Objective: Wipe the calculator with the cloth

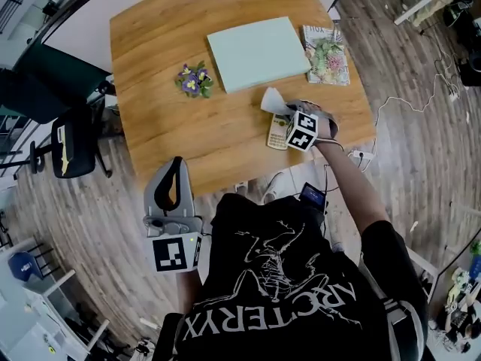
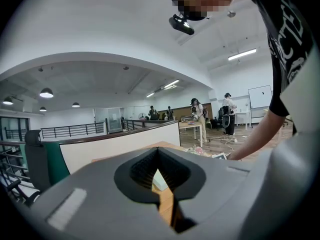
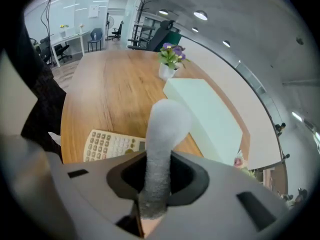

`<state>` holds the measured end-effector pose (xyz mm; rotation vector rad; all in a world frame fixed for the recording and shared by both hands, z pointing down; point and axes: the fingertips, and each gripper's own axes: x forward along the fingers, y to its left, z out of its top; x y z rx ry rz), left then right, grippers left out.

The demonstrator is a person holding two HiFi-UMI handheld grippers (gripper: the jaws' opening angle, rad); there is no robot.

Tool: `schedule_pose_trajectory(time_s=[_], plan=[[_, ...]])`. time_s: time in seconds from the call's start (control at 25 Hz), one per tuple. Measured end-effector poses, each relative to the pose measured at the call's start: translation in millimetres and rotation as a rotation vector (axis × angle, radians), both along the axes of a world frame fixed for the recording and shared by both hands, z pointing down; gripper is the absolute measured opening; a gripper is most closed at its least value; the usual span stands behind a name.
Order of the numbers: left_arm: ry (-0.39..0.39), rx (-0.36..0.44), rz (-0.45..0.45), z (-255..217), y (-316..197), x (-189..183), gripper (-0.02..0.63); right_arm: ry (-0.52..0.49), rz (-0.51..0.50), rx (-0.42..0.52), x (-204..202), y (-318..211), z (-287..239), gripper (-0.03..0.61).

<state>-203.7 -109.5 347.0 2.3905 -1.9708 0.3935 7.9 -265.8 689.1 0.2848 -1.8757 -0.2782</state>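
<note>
**Item 1. Left tool** (image 1: 176, 168). It is hanging off the near edge of the counter (image 1: 165, 126), over the floor by the person's left side. The jaws are lying together with nothing between them, and only a sliver of counter is showing through them in the left gripper view. It is probably being parked there because the wipe needs one tool only.

**Item 2. Right tool** (image 1: 288, 113). It is reaching over the near right part of the counter and is clenched on the cloth.

**Item 3. Cloth** (image 3: 162, 149). This pale grey fabric is being pinched by one end, and its free end is standing out beyond the jaws in a rounded fold. It appears to be held this way so that the loose part can be dragged across a surface.

**Item 4. Calculator** (image 1: 278, 132). It is lying flat, keys up, near the counter's near right edge. The right tool is sitting just over its right side, and the cloth is rising over its far end. In the right gripper view the keypad (image 3: 107, 145) is showing just left of the jaws. Whether the cloth is touching it cannot be told.

**Item 5. Farther things.** All of these are standing well clear of the work.
- Flower pot (image 1: 195, 80), at mid-counter.
- Pale green pad (image 1: 258, 53), far of centre.
- Floral booklet (image 1: 326, 54), at the far right.
</note>
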Motion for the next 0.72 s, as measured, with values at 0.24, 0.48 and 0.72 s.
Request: schedule_pose_trajectory(time_s=[0.24,0.48,0.72], plan=[[0.003,-0.018,-0.031,3,3,-13,0.003,0.038,-0.014,-0.027,0,2,20,0.094],[0.012,-0.023,-0.003,6,-3,-6,0.003,0.019,-0.039,-0.067,-6,18,15,0.094],[0.021,-0.018,0.036,7,-13,5,0.003,-0.012,-0.042,-0.113,-7,50,14,0.094]])
